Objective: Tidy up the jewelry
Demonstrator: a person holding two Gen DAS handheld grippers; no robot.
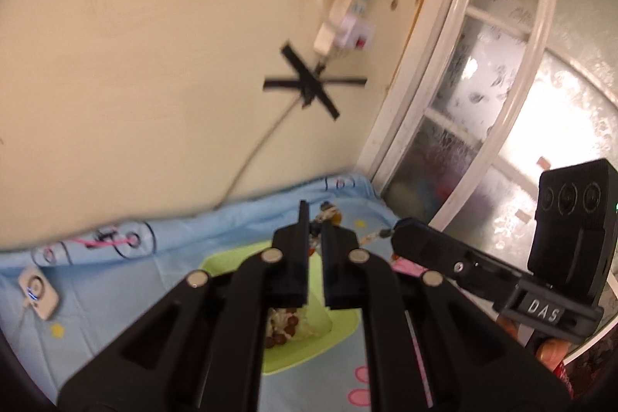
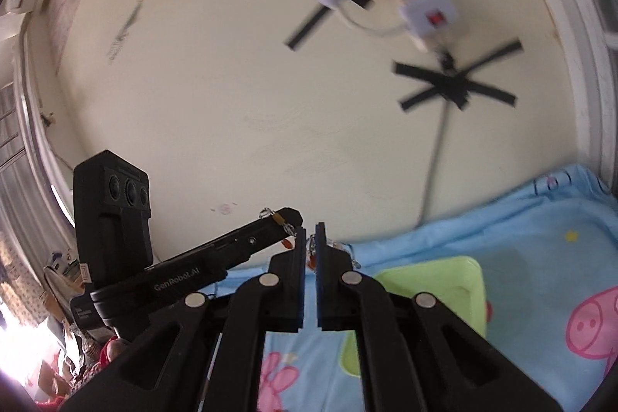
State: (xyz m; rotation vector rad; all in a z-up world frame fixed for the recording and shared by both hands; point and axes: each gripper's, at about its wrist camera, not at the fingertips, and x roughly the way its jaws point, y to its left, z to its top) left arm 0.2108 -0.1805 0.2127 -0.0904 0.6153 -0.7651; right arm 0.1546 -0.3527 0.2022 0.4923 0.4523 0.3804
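A beaded chain (image 1: 371,237) with brown and amber beads hangs stretched between both grippers above the bed. My left gripper (image 1: 316,219) is shut on one end, where beads (image 1: 329,212) show just past its fingertips. My right gripper (image 2: 309,232) is shut on the other end of the chain (image 2: 286,227). The two gripper tips are close together; the right one (image 1: 399,229) shows in the left wrist view and the left one (image 2: 295,216) in the right wrist view. Below lies a green tray (image 1: 216,263) with more beaded jewelry (image 1: 286,327) in it.
A light blue cartoon-print sheet (image 2: 540,242) covers the bed under the green tray (image 2: 465,282). A small white device (image 1: 38,290) lies on the sheet. The cream wall carries a power strip (image 1: 353,2) taped in black, with a cable running down. A frosted glass window (image 1: 502,126) stands at the right.
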